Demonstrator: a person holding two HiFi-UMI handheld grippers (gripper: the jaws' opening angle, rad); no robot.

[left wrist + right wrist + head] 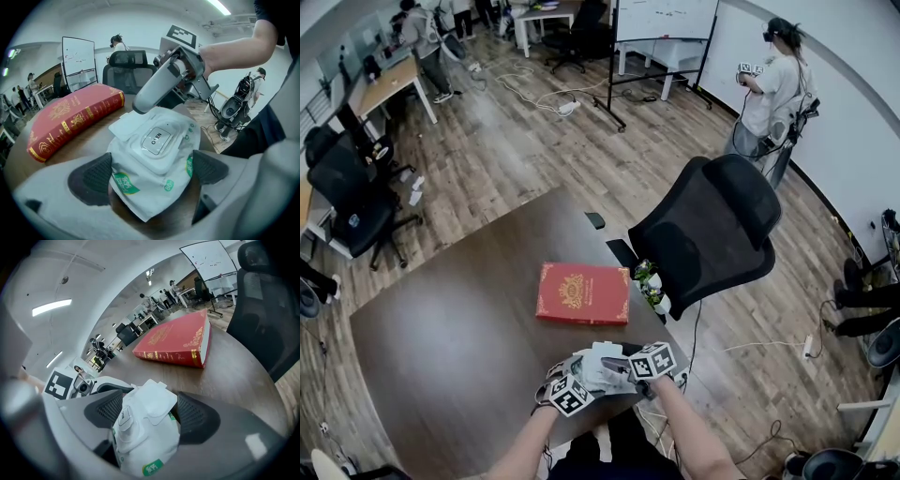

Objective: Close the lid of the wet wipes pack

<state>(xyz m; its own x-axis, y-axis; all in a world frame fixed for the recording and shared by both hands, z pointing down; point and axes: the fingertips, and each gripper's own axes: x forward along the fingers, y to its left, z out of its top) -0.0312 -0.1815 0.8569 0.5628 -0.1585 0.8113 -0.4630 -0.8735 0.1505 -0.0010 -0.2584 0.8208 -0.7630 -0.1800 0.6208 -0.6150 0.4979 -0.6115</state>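
Left gripper view has the wet wipes pack (154, 164) lying between the fingers (91, 178) of my left gripper (150, 171), which pinch it by its two sides. The pack sits on the dark worktop (234, 376) close to my edge. It is on the near side of a red book (70, 119) and does not touch it. The lid (158, 137), with its OPEN label facing up, looks nearly seated. A white flap (157, 401) stands proud at the far end, and I cannot tell whether it is part of the lid or a wipe poking out.

My right gripper (150, 413) comes in over that far end with its fingers (105, 411) half spread. They sit astride the flap, with a pad close on either side, and I do not see them biting.

I judge the lid is not yet shut, so the step in hand is pressing it down. To do it well, my left gripper should act only as a clamp, firm enough to stop the pack sliding but not so tight that the soft pack buckles and lifts the lid frame. If the flap is a wipe, I should tuck it in first so it does not get trapped. Then I should lay one right finger flat on the lid and press straight down, from the hinge towards the free edge. I should not squeeze the sides or push towards the worktop's edge.
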